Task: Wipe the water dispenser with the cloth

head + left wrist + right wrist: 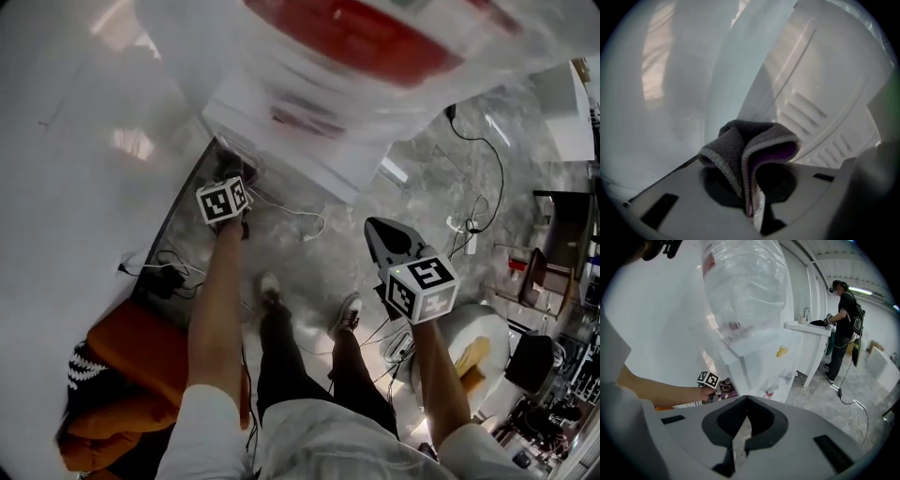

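- Pinched between the shut jaws of the left gripper (752, 213) is the cloth (740, 150), grey outside and purple inside. It is folded and bulges out ahead of the tips.
- Just past the cloth, ahead of that gripper and to its right, stands the white dispenser (825, 108), its ribbed panel filling the view. Whether cloth and panel touch, I cannot tell.
- Left of that gripper there is only a plain white wall (670, 93).
- Off to the side, the right gripper (747, 398) has its jaws drawn together at the tips, with nothing between them.
- Ahead of the right gripper is the dispenser's front, with a clear bottle (745, 282) sitting on top.
- Seen from the right gripper, the left one is low down at the dispenser's left side, between it and the wall.
- From above, both grippers point toward the dispenser's base. The left is close against it and the right is well short of it.
- Cables (473, 178) trail over the grey floor (422, 169) to the right of the right gripper.
- Far beyond the right gripper, to its right, another person (841, 310) stands at a white counter (806, 329).
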Motion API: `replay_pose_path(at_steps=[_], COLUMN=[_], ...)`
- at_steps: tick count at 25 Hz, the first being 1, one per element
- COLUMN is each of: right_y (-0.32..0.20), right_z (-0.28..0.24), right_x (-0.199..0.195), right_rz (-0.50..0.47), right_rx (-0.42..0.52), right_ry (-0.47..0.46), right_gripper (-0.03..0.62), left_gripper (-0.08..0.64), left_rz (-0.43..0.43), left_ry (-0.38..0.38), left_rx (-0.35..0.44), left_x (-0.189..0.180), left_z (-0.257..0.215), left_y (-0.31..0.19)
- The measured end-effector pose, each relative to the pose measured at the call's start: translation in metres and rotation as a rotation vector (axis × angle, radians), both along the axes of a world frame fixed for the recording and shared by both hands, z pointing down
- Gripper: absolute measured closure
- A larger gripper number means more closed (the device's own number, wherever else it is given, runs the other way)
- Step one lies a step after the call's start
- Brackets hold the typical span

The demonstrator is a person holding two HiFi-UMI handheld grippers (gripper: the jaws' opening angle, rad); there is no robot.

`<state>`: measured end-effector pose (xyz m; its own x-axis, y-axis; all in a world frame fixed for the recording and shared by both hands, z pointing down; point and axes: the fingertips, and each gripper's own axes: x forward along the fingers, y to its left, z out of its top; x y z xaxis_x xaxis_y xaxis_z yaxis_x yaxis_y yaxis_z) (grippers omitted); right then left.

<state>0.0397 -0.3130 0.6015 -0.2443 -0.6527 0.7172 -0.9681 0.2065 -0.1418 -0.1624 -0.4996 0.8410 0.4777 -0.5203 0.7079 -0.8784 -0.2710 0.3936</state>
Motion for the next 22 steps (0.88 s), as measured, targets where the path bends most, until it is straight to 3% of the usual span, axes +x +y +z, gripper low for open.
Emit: replay_pose_path(at_steps=[6, 11, 16, 22], right_y=[0.011, 0.025, 0.048, 0.071], right_z=[0.005, -0.023, -0.059, -0.091], right_x=[0.004, 0.019, 0.037, 0.048], right_rz=[-0.022, -0.047, -0.053, -0.081], right_rx=[0.003, 0.047, 0.085, 0.124], right_ry=[-0.019, -0.035, -0.039, -0.050], right_gripper=[0.578, 0.578, 0.578, 0.578], left_gripper=[0.514, 0.514, 0.514, 0.514], left_rz=[-0.026, -0.071, -0.077, -0.093], left_ry=[0.109, 0.232, 0.203, 0.238], left_rx=[-0.043, 0.016, 0.085, 0.181], left_x=[0.024, 0.045, 0.054, 0.061], left_z=[0.007, -0.049, -0.117, -0.182], left_y=[0.026, 0.034, 0.044, 0.064])
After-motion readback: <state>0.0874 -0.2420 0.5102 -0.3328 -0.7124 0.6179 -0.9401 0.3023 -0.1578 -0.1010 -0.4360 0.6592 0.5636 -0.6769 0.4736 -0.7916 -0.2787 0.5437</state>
